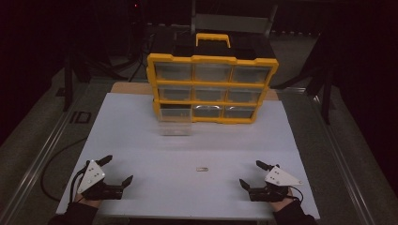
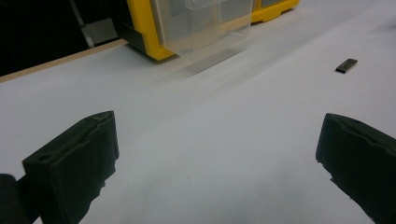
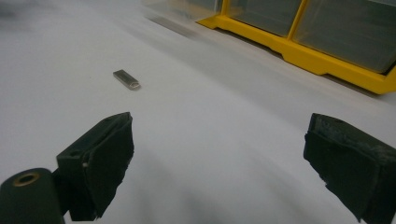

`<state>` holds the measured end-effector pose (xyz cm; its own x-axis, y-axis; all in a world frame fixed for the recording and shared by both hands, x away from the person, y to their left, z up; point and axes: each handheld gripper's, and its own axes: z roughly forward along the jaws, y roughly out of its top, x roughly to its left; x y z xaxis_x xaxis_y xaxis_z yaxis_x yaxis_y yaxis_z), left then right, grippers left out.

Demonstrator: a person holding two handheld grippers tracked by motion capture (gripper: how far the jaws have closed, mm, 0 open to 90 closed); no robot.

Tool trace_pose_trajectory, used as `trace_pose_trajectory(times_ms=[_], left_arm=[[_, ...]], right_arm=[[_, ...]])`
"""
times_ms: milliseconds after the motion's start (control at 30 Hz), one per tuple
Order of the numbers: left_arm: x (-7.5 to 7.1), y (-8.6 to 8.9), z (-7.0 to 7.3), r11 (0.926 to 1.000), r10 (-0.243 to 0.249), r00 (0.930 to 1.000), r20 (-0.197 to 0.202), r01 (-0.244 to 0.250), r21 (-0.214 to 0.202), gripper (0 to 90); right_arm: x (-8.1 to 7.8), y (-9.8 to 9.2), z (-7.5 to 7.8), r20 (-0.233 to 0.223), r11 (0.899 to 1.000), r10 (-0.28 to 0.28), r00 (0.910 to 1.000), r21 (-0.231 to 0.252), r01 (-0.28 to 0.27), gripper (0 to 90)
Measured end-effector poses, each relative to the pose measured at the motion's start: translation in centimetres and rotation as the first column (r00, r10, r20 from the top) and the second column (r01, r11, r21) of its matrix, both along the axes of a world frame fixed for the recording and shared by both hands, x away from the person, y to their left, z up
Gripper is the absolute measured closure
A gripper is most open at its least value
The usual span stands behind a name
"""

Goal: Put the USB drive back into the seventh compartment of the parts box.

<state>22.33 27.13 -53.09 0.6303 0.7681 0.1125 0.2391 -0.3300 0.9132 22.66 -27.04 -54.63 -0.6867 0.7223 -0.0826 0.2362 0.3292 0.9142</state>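
Note:
A small flat metal piece (image 1: 202, 168) lies on the white table (image 1: 141, 140) between my two grippers; it appears as the metal piece (image 2: 346, 65) far right in the left gripper view and the metal piece (image 3: 127, 79) upper left in the right gripper view. A yellow organizer (image 1: 212, 88) with clear drawers stands at the back, its bottom-left drawer (image 1: 175, 123) pulled out. My left gripper (image 1: 117, 169) rests open at the front left, nothing between its jaws. My right gripper (image 1: 253, 174) rests open at the front right, likewise holding nothing.
The organizer's black lid and yellow handle (image 1: 212, 39) rise behind the drawers. The pulled-out drawer (image 2: 201, 23) juts over the table. Dark floor and stands surround the table; a cable (image 1: 51, 161) trails off the left edge.

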Motion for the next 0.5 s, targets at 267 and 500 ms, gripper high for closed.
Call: trace_pose_trajectory(times_ms=[267,500], left_arm=[[0.11,0.0,-0.06,1.0,0.0,1.0,-0.005,0.0,0.003,0.3],[0.1,-0.14,-0.02,0.9998,-0.005,0.9999,-0.016,0.006,0.02,0.3]], right_arm=[[0.02,0.05,-0.04,-0.007,1.0,0.005,1.0,-0.004,-0.005,8.5],[0.01,0.09,0.1,-0.001,1.0,0.006,1.0,-0.001,-0.006,8.5]])
